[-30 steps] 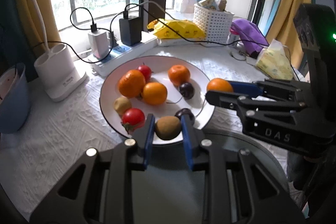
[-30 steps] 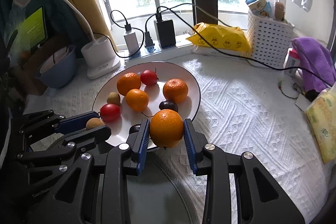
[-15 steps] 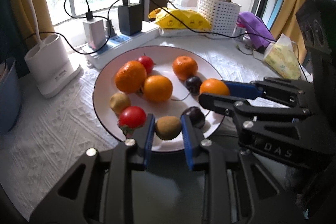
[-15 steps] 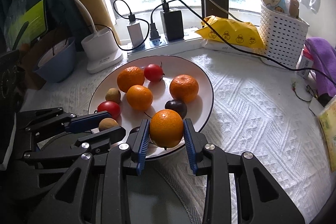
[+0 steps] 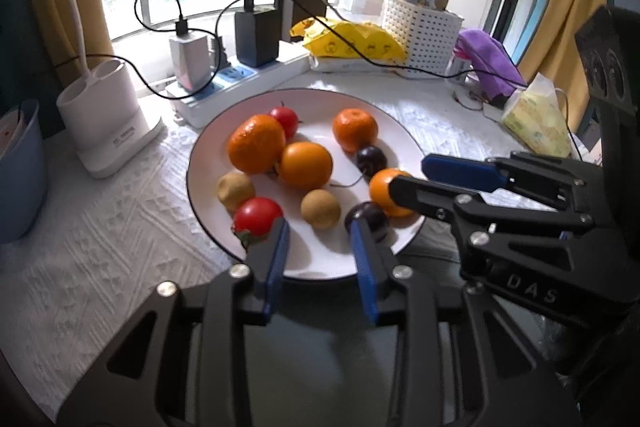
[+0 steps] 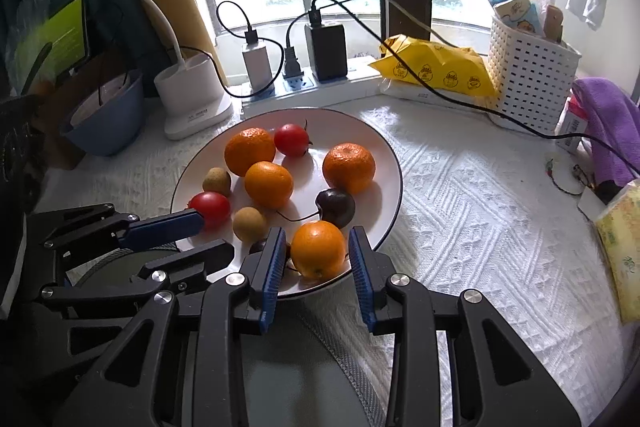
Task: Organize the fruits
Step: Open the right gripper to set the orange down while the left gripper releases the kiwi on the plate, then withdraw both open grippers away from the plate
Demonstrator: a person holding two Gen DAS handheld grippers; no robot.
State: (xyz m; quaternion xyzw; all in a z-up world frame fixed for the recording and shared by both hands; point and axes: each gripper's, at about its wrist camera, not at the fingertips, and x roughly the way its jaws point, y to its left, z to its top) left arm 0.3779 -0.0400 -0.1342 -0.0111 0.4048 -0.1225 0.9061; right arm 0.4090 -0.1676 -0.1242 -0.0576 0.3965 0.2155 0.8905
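Fruit all sits on the plate [image 6: 394, 163] now, with nothing visibly left loose on the surface [image 6: 480, 211], so the task looks near done. Compared with half a second ago, both tools have let go: left tool [image 5: 320, 247] is apart with the kiwi [image 5: 320, 209] free ahead of it, right tool [image 6: 318, 259] is apart around the orange [image 6: 318, 249] resting at the near rim.
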